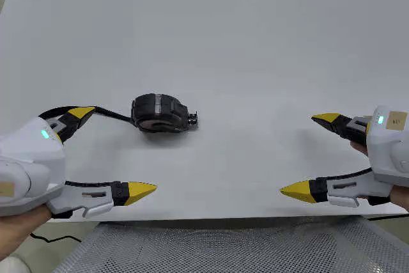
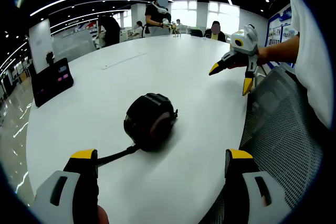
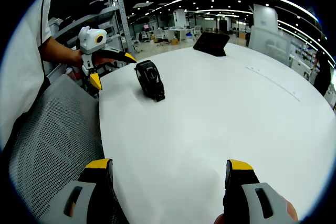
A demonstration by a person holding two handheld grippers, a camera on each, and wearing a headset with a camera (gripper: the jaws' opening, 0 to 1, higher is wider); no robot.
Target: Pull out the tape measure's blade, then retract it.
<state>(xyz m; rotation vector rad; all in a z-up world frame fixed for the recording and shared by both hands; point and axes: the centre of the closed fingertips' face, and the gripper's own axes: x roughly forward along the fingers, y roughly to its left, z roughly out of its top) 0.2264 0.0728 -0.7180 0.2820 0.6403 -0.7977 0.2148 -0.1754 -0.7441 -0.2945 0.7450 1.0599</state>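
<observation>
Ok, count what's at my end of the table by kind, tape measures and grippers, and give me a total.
Tape measure: 1
Grippers: 2, the left gripper and the right gripper
Total: 3

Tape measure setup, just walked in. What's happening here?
A person holds a gripper in each hand over a white table. The black tape measure lies on it, blade not yet pulled out, strap trailing toward the left gripper. Both grippers are open and neither grips the tape measure. The left one sits near it, the right gripper off to the side.
</observation>
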